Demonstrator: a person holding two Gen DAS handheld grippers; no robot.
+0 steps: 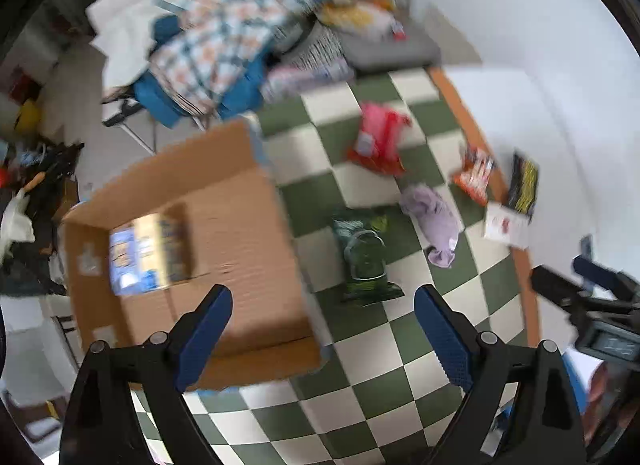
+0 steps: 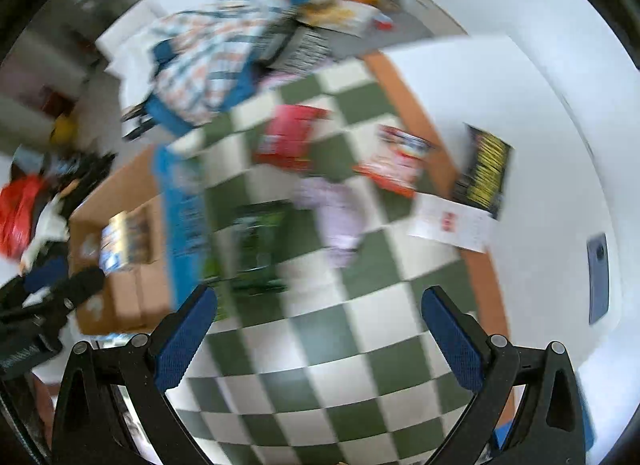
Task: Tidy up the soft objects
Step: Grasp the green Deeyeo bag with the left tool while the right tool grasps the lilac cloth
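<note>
- Spreading beneath both grippers, a green-and-cream checkered cloth [image 1: 360, 397] covers the table, its orange border [image 1: 456, 113] running along the right side against a plain white surface.
- Ahead and left of the left gripper [image 1: 323, 339], an open corrugated cardboard box [image 1: 240, 233] sits on the cloth, a blue-and-yellow printed carton [image 1: 148, 253] lying inside it.
- Beyond the box, a heap of plaid fabric [image 1: 216, 45] is draped over a blue frame, blurred by motion.
- Directly ahead of the left gripper lies a glossy green packet [image 1: 364, 257]; just right of it is a crumpled lilac soft cloth [image 1: 434, 221], with a red-and-pink soft bundle [image 1: 378, 137] farther on.
- Far right, an orange snack packet [image 1: 474, 175], a black-and-yellow packet [image 1: 524, 181] and a white sheet [image 1: 506, 225] rest near the border.
- The left gripper's blue ribbed pads [image 1: 204, 341] stand wide apart, holding nothing.
- The right gripper [image 2: 320, 339] is likewise spread wide and empty, the lilac cloth [image 2: 338, 213] ahead of it, well apart from the fingers.
</note>
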